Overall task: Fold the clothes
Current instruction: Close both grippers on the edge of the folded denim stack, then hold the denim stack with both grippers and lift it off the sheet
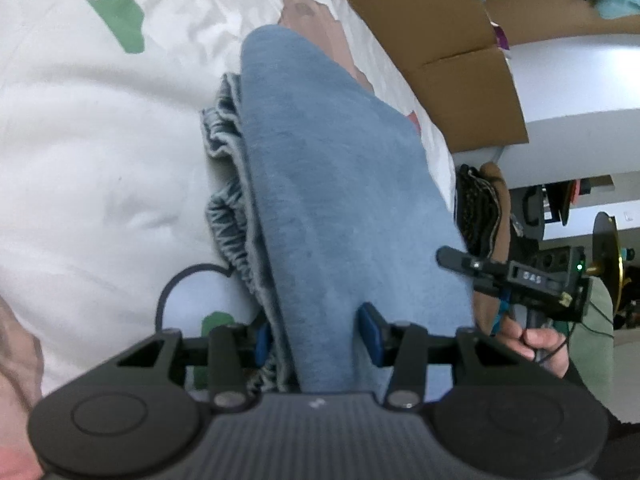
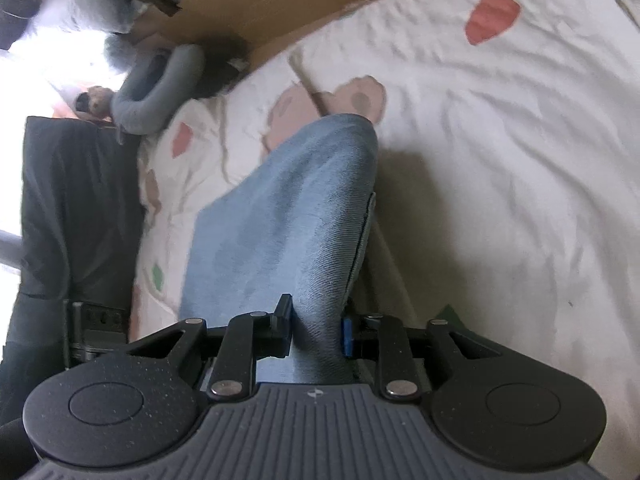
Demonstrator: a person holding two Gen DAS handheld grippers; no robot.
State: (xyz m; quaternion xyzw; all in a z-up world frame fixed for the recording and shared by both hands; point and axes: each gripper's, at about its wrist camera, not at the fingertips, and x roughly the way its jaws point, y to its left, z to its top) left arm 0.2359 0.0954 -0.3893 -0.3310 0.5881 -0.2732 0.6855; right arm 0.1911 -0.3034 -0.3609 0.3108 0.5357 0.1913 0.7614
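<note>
While both are tilting downward: each gripper is gripping the garment.
Left gripper [image 1: 318, 334]: clamping a blue denim garment with a gathered elastic waistband [image 1: 332, 184].
Right gripper [image 2: 316, 330]: pinching another fold of it [image 2: 288, 208].
Garment: draping over a white bedsheet with coloured patches [image 1: 80, 140].
Beyond: brown cardboard box [image 1: 440, 40]; a hand [image 1: 540, 340] is gripping the other tool.
Unclear: frames blurred.

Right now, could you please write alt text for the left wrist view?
The left gripper grips a folded blue garment with a gathered elastic edge, lying on a white patterned bedsheet. The right gripper is at the garment's right edge.
</note>
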